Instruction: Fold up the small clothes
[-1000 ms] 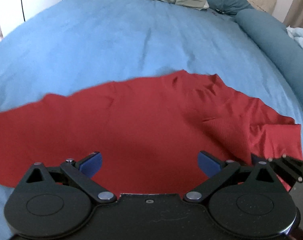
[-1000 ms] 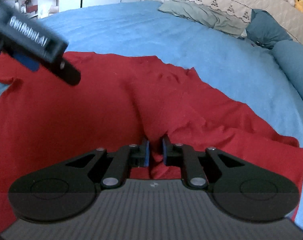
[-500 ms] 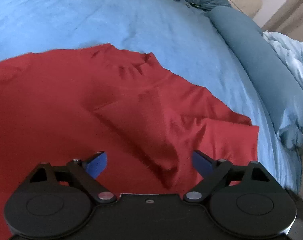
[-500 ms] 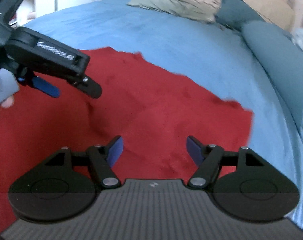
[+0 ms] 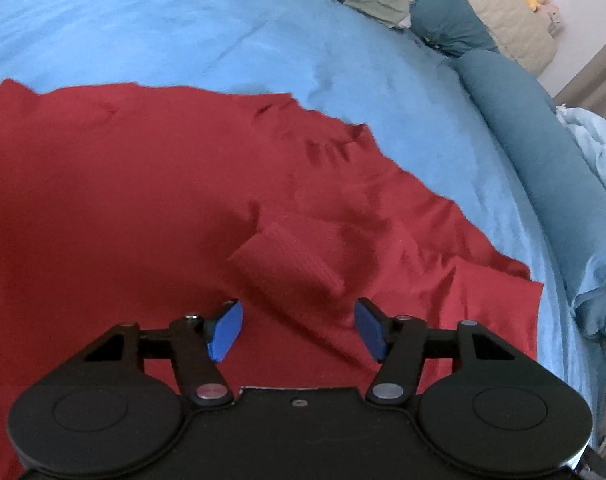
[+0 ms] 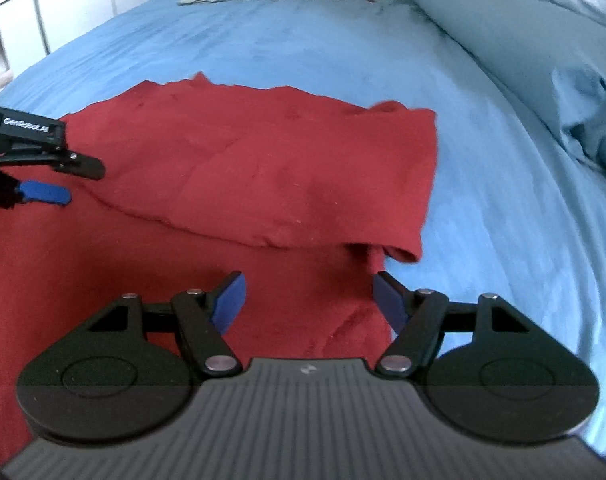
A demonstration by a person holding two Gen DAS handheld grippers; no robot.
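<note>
One red shirt [image 5: 143,208], two grippers. Your left gripper [image 5: 299,330] has its jaws spread, narrower than 0.5 s ago, with a ribbed fold just ahead between them. Your right gripper [image 6: 309,302] stays spread and empty, the folded-over sleeve [image 6: 303,168] now lying ahead of its jaws on the blue bedsheet [image 6: 503,208].

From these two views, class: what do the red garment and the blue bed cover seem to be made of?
Red garment: probably soft matte knit; fine ribbing on its folded part and limp creases suggest it. Blue bed cover: seemingly smooth woven fabric, faintly sheeny, with shallow wrinkles.
</note>
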